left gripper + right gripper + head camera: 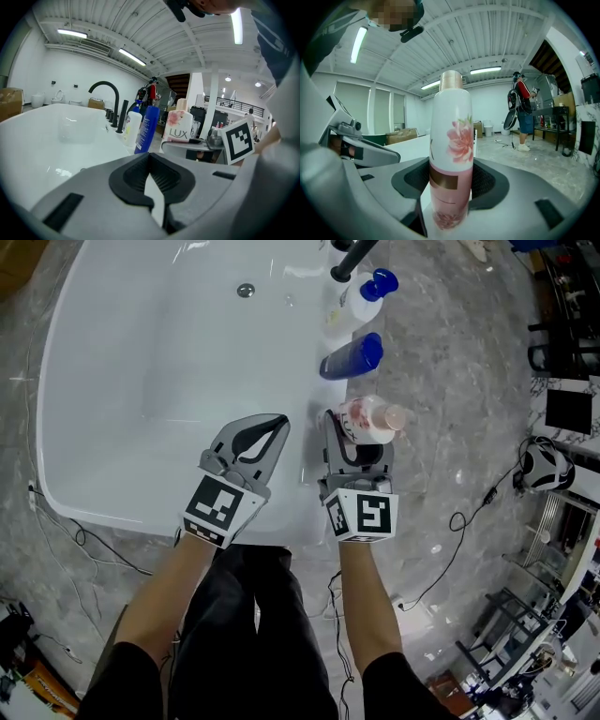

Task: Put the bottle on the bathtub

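Bottle (450,154) upright, clamped between right gripper (359,432) fingers (492,183), at bathtub (141,381) rim

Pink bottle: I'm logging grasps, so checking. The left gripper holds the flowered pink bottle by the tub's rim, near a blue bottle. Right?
No: the right gripper holds the pink bottle, as the right gripper view shows; the left gripper is shut, empty. It is indeed by the tub's rim, near the blue bottle.
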Demonstrator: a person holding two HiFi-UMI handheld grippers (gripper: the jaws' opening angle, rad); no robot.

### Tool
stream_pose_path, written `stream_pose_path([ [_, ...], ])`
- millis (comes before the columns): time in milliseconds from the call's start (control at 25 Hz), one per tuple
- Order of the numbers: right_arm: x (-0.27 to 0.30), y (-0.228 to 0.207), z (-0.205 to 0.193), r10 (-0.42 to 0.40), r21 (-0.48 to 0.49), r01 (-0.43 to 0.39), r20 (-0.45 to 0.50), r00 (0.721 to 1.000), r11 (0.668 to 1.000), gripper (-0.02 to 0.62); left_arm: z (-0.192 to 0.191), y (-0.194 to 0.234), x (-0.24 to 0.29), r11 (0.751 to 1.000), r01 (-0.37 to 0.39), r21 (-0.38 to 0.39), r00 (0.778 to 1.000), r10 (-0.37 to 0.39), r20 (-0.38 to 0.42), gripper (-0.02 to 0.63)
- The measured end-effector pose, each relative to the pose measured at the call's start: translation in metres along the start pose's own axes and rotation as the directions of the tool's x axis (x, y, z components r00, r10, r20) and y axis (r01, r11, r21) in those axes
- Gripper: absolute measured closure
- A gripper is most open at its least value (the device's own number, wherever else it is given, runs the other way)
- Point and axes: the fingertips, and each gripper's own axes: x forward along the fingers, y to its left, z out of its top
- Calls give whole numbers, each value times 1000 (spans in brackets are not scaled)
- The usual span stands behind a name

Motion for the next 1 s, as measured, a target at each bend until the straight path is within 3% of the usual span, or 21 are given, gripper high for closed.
stream_pose_path([
  [560, -5, 10, -9, 28, 29, -27, -32, 999, 999, 342, -18, 1, -12, 999, -24, -22, 999, 23, -26, 598],
  [1000, -56, 13, 11, 8, 45, -3, -108, 994, 999, 339, 19, -28, -51, 999, -37, -13, 999, 37, -17, 598],
])
